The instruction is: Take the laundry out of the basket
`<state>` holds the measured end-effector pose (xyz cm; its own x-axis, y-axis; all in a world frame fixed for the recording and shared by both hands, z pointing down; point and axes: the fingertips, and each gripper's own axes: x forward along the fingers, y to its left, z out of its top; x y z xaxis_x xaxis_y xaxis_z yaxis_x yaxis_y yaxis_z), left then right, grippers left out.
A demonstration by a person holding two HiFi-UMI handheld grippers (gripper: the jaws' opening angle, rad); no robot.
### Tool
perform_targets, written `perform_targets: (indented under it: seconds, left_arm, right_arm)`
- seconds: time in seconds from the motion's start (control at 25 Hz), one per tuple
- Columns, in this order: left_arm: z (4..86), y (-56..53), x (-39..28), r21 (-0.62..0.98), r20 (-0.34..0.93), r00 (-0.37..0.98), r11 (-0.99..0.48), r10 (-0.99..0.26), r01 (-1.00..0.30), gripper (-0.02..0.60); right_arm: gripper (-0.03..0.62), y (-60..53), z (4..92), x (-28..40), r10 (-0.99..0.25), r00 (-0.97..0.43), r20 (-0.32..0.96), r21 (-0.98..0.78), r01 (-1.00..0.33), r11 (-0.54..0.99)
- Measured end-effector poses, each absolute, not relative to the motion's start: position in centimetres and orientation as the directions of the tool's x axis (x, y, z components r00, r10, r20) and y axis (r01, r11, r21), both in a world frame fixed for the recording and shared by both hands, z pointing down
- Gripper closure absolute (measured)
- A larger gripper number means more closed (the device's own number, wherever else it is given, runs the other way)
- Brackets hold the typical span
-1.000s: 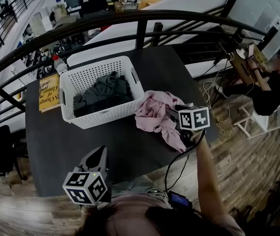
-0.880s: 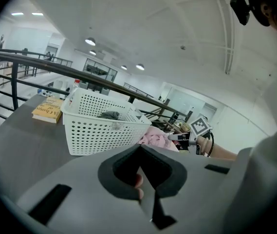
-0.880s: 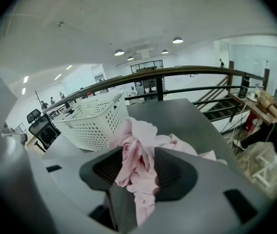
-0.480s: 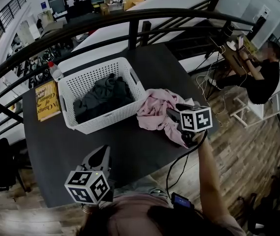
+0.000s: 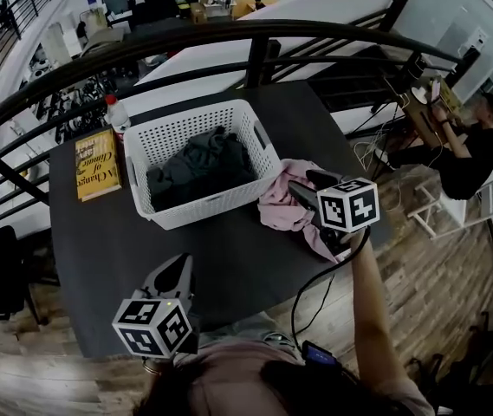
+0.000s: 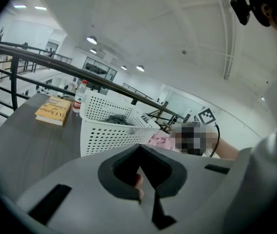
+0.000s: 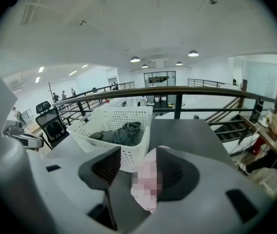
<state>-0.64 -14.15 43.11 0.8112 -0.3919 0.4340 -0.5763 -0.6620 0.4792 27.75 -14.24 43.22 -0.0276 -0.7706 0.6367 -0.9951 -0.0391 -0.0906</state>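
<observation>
Head view: garment (image 5: 277, 208) in opening hand-held gripper (image 5: 305, 189)

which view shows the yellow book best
The head view: the yellow book lies flat beside the basket, cover fully visible. The left gripper view shows it small and at a low angle; the right gripper view doesn't show it.

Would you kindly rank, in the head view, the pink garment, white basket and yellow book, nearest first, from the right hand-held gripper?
1. Pink crumpled garment, between the right hand-held gripper's opening jaws.
2. White perforated basket, left of it.
3. Yellow book, far left.
</observation>
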Motion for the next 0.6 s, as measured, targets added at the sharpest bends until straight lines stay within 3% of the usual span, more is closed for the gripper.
perform_targets:
  seconds: [0.6]
  left_arm:
    - [43.2, -15.9, -6.6, 0.468, 0.444, 0.733, -0.565, -0.516, -0.68, 0.584]
  right_arm:
    - [0.358, -20.8, 42.0, 20.1, -0.77, -0.174, 0.614, -0.095, -0.985, 0.147]
